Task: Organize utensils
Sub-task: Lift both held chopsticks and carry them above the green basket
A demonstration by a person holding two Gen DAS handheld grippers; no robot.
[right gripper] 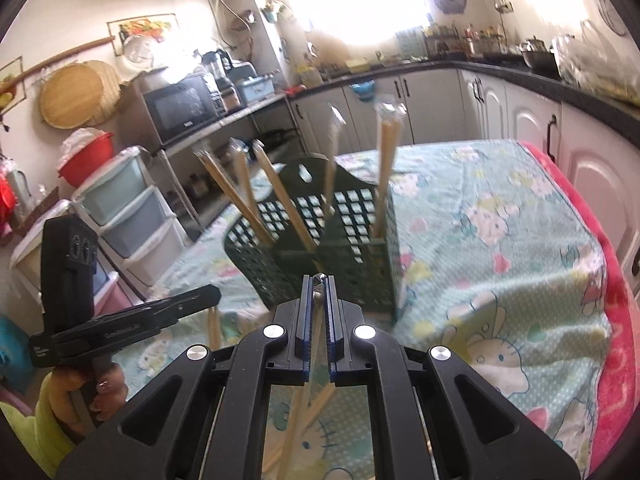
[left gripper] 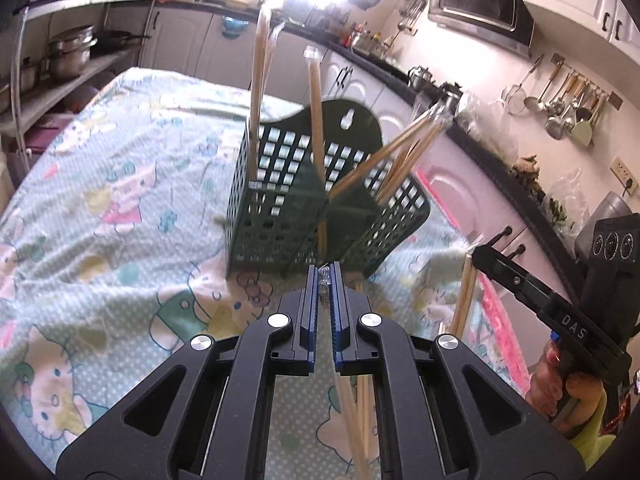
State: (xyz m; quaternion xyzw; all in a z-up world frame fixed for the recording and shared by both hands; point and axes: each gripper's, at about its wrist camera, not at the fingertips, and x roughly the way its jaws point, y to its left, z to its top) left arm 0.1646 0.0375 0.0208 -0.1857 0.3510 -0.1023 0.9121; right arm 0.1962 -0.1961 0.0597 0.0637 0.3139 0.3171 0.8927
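**Both grippers pinching wrapped chopsticks in front of the green basket**

Your left gripper (left gripper: 325, 276) has its blue pads nearly pressed together on the crinkled clear wrapper end of a pair of chopsticks (left gripper: 352, 412), whose wooden sticks hang down below the jaws over the tablecloth (left gripper: 120, 216). In the right wrist view your right gripper (right gripper: 319, 285) is the same: jaws pinched on the clear wrapper tip of another pair of chopsticks (right gripper: 316, 404), which slants down beneath the gripper.

The green basket (left gripper: 280, 216) stands on the cartoon-print tablecloth just ahead of both grippers. It is a perforated plastic holder with a divider down the middle and a hanging hole in its raised back. Several wrapped chopstick pairs already stand in it: in the left wrist view two rise nearly upright from the left compartment (left gripper: 260, 92) and two more lean out to the right from the right compartment (left gripper: 404, 152).

At the right edge of the left wrist view you can see your other gripper with its hand (left gripper: 568, 392) on the handle, holding its chopsticks (left gripper: 464, 300) above the cloth. In the right wrist view your left hand (right gripper: 80, 392) shows at lower left.

Kitchen cabinets (left gripper: 192, 44) and a dark counter (right gripper: 500, 66) surround the table.
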